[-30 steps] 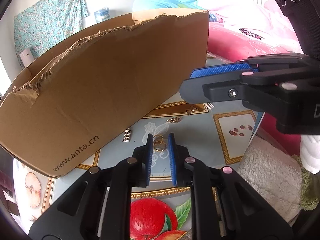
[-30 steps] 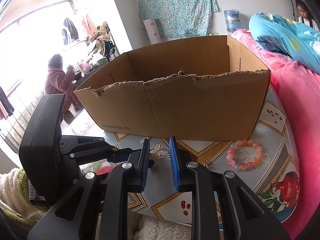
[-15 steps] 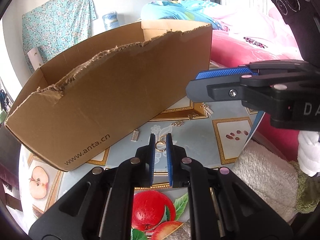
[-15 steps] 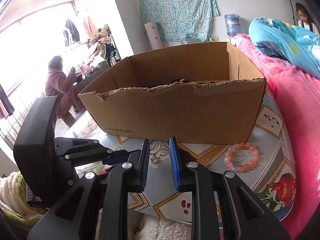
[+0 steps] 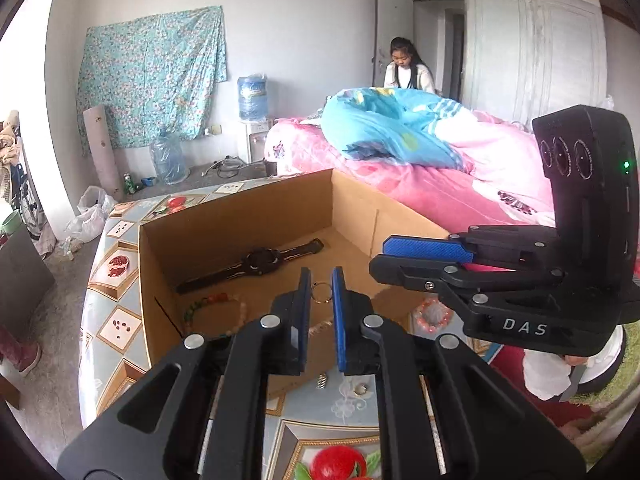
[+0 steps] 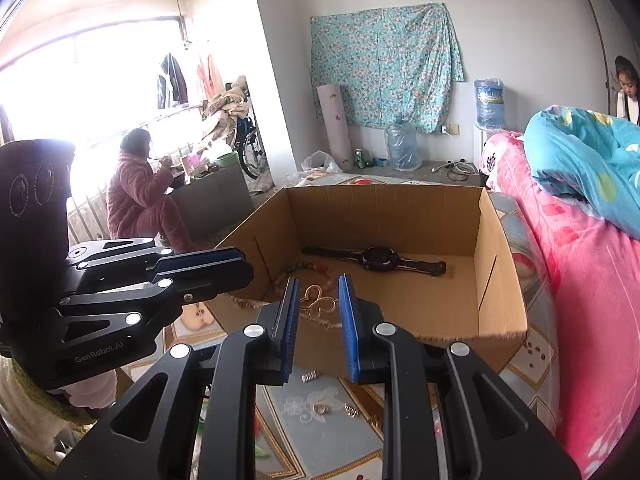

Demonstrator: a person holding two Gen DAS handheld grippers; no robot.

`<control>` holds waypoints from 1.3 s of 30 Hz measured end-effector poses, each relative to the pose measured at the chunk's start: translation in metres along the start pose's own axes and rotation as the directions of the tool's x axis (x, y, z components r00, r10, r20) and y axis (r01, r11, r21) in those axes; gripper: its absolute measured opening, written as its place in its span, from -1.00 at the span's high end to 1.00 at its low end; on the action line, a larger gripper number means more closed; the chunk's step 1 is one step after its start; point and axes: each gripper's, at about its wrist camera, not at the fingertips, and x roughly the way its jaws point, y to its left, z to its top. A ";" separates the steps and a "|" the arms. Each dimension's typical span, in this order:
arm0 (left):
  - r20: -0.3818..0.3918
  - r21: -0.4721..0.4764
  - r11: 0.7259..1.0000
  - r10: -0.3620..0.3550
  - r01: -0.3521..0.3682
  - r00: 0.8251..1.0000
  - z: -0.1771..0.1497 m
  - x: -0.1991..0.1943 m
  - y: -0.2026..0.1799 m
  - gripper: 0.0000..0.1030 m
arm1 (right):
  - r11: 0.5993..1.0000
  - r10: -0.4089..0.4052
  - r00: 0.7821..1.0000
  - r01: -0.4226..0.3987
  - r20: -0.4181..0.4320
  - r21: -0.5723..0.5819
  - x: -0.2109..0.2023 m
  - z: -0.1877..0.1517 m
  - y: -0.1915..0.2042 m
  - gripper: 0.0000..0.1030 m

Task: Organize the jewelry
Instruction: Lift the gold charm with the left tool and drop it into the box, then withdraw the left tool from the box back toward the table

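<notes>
Jewelry sits in both my grippers above the near edge of the box (image 5: 240, 220). On the left, my left gripper (image 5: 321, 280) is clenched on a small ring (image 5: 321, 293), pinched upright between the blue pads (image 5: 338, 312). Past it, on the box floor, a green-and-red bracelet (image 5: 208, 304) lies near the left wall and a black watch (image 5: 260, 260) stretches flat toward the far side. Down on the table (image 5: 312, 408) near me, a tiny spring (image 5: 322, 381) and a second ring (image 5: 361, 389) lie loose, with a pink bracelet (image 5: 434, 316) further right, outside the box.

To the right, my right gripper (image 6: 319, 294) grasps a gold looped brooch (image 6: 318, 300) between its pads, also over the near wall of the box (image 6: 492, 264). The watch (image 6: 378, 259) lies beyond it. A few small pieces (image 6: 352, 411) rest on the table (image 6: 328, 440) under this gripper.
</notes>
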 end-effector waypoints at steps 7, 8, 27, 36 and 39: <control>-0.203 -0.107 0.994 -0.014 -0.008 0.979 0.034 0.081 0.037 0.81 | 0.991 0.094 0.966 -0.067 -0.241 0.115 0.075 0.048 -0.044 0.61; -0.228 -0.106 0.994 -0.005 -0.020 0.974 0.038 0.090 0.038 0.81 | 0.990 0.104 0.956 -0.072 -0.275 0.125 0.086 0.052 -0.050 0.61; -0.244 -0.178 0.979 0.057 -0.103 0.968 0.047 0.092 0.055 0.30 | 0.958 0.149 0.960 -0.081 -0.236 0.275 0.085 0.061 -0.095 0.59; -0.078 -0.194 0.975 0.092 -0.106 0.993 0.025 0.001 0.062 0.04 | 0.977 0.102 0.991 -0.083 -0.089 0.195 0.007 0.052 -0.073 0.41; -0.012 -0.194 0.973 0.122 -0.122 0.992 0.010 -0.033 0.060 -0.14 | 0.985 0.089 0.994 -0.078 -0.065 0.156 -0.013 0.037 -0.059 0.32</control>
